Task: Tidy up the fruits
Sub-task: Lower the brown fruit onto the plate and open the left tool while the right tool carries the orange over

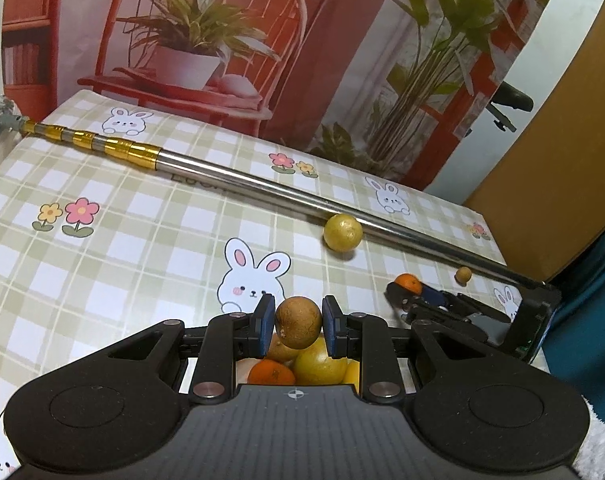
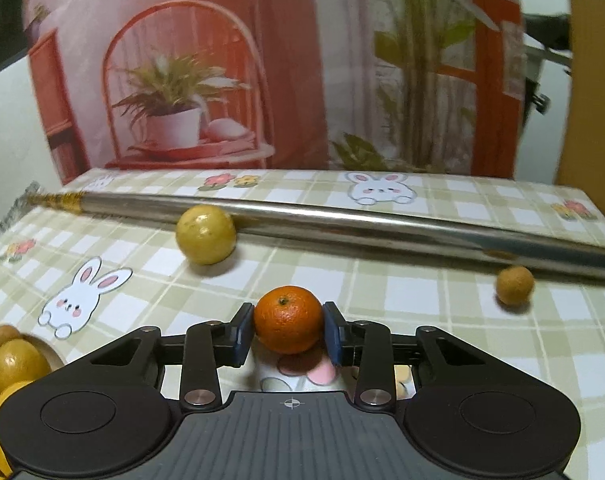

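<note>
Left gripper [image 1: 298, 322]: blue pads pinching a brown round fruit [image 1: 298, 322], one pad against each side, held above a heap of fruit [image 1: 302, 364] (orange and yellow pieces) seen directly beneath it.

Surface [image 1: 122, 248]: green-checked cloth with rabbit and flower prints.

Metal pole [image 1: 262, 186]: lies slantwise across the far part of the surface, gold bands at its left end.

Yellow fruit [image 1: 342, 232]: loose, touching the pole's near side, beyond the left gripper and to its right.

Right gripper [image 2: 288, 320]: pads clamped on a mandarin [image 2: 288, 319], stem end facing the camera, just over the cloth.

Small brown fruit [image 2: 515, 285]: loose beside the pole, to the right of the right gripper.

Bowl [image 2: 48, 350]: at the right wrist view's left edge, fruit inside.
</note>
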Demonstrator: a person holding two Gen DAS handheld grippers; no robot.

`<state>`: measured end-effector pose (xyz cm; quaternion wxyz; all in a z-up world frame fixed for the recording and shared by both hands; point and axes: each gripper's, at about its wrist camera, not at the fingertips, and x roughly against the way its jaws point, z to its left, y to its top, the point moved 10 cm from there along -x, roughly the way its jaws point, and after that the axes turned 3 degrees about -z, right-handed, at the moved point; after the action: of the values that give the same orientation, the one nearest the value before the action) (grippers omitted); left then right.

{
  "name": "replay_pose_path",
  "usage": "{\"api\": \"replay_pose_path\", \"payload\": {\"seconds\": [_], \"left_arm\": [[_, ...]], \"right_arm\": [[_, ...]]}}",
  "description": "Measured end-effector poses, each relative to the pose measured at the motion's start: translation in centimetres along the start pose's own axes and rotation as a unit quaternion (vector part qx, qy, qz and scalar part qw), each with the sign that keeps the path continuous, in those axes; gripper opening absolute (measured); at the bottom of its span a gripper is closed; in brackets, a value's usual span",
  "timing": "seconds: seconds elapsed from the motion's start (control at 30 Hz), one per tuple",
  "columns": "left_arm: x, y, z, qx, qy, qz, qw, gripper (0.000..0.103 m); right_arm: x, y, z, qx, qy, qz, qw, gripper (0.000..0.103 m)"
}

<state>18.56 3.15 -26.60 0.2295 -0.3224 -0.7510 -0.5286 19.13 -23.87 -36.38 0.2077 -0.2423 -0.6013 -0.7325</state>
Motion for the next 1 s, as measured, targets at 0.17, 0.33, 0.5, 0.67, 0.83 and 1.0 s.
{"api": "replay_pose_path", "payload": {"seconds": [0.17,0.33,0.5,0.67,0.83,1.0], "left_arm": [[0.3,-1.0,0.0,0.002,-0.007,0.010,0.9999,0.027],[-0.2,-1.9,0.5,0.012,-0.008,0.024,0.9996,0.027],[-0.7,-2.9,1.7,0.033,0.003,0.045,0.9985,0.027],[-1.2,-3.7,3.0,0.078,-0.007,0.058,0.9952,0.027],[-2.1,-3.8,3.9,0.088,0.003,0.061,0.9943,0.027],[-2.7,-3.9,4.1,0.070,0.016,0.063,0.9954,0.027]], "right_arm": [[3.2,-0.8,0.3,-0.037,0.000,-0.001,0.999,0.033],[7.4,-1.9,2.7,-0.043,0.013,-0.013,0.999,0.033],[10.3,-2.2,5.4,-0.051,0.042,-0.012,0.998,0.034],[11.5,-2.5,7.6,-0.036,0.054,-0.004,0.998,0.034],[12.2,-2.5,8.6,-0.029,0.052,-0.005,0.998,0.034],[12.6,-2.8,9.0,-0.024,0.050,-0.001,0.998,0.034]]}}
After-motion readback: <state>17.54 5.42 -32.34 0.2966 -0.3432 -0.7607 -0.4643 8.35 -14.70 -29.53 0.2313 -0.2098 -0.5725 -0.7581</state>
